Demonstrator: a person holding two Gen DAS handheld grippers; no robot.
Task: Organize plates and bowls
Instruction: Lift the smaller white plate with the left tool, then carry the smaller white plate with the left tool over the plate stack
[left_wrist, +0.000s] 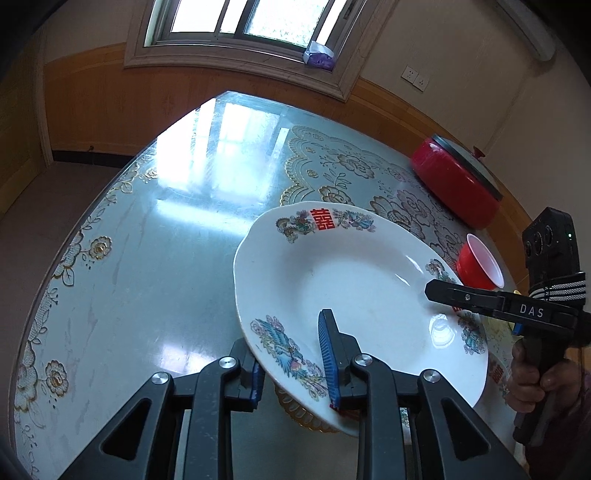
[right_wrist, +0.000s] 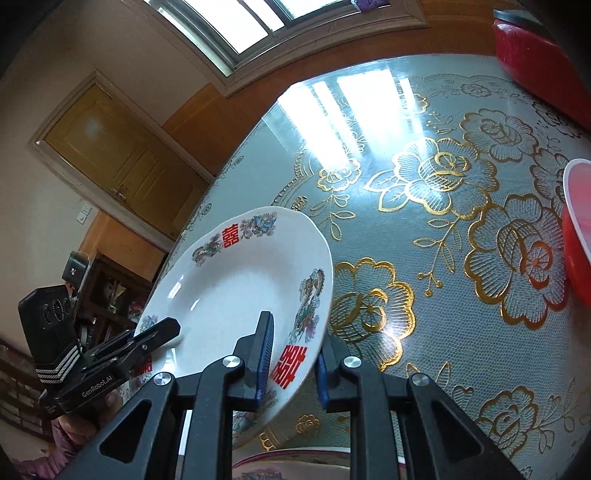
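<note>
Your two grippers carry the white plate (left_wrist: 354, 291) above the table (left_wrist: 147, 266), tilted, its near rim lowest and its red-character edge pointing toward the window (left_wrist: 243, 22). Your left gripper (left_wrist: 291, 354) is clenched on the near rim; your right gripper (right_wrist: 291, 354) is clamped on the opposite rim. A red bowl (left_wrist: 480, 266) sits just beside the plate, a red pot (left_wrist: 454, 184) beyond; bare tabletop spreads to the left
</note>
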